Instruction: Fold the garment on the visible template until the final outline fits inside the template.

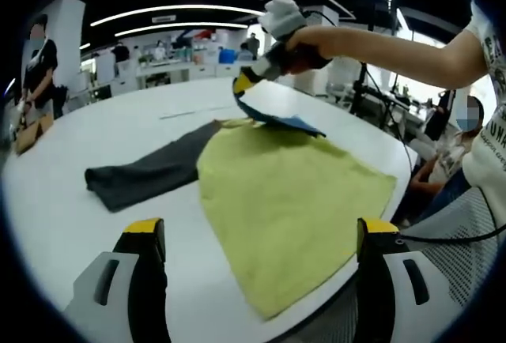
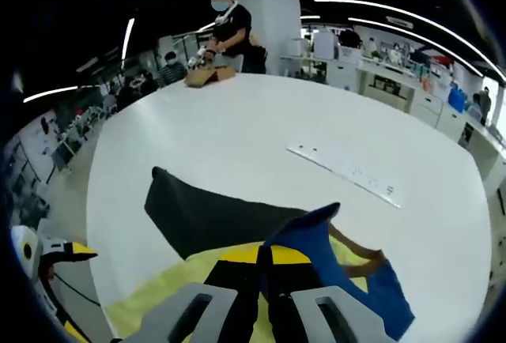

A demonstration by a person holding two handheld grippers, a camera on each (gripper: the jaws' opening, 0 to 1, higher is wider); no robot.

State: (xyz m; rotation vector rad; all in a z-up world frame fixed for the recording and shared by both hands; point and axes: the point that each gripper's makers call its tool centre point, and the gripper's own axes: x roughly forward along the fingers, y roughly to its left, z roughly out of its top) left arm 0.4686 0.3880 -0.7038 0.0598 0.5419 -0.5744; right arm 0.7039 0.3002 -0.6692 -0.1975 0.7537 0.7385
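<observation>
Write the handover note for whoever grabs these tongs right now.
Right tongs: shut on the blue garment, holding one edge lifted above the table.
Left tongs: open, holding nothing, hovering over the near edge of the yellow-green template.
The blue garment hangs at the template's far edge; a dark grey cloth lies partly under the template, sticking out on one side.
Done: garment gripped and raised.
Left: lay the garment on the template and fold it until its outline fits inside.
</observation>
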